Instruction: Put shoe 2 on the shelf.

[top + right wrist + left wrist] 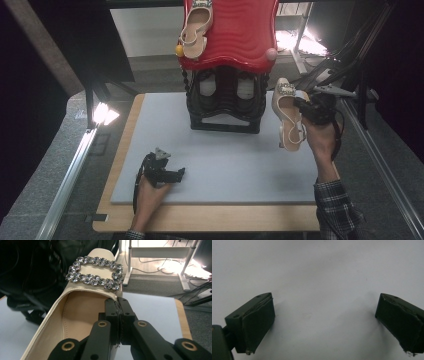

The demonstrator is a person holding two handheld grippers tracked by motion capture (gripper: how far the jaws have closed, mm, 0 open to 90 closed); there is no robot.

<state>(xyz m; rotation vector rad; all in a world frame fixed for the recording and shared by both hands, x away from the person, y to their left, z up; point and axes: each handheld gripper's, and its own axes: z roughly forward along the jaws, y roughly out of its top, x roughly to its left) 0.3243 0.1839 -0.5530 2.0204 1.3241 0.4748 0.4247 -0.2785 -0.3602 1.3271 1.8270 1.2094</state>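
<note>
Jaws of the right gripper (120, 315) are pinching the side wall of a cream shoe (75, 315) just behind its jewelled buckle (94, 272), so the thin upper is clamped between the pads and the shoe is hanging clear of the grey mat (225, 160). In the high view that shoe (289, 117) is being held up at the right of the mat, toe pointing far, beside the black stand (225, 102) that is carrying a red wavy shelf (240, 35). Gripping near the toe is likely keeping the heel strap free for setting down. 1 matching shoe (196, 27) is already lying on the shelf's left part, which suggests the right part is meant for this one. The left gripper (165, 172) is resting on the near left of the mat, jaws spread wide with nothing between them, probably waiting.
</note>
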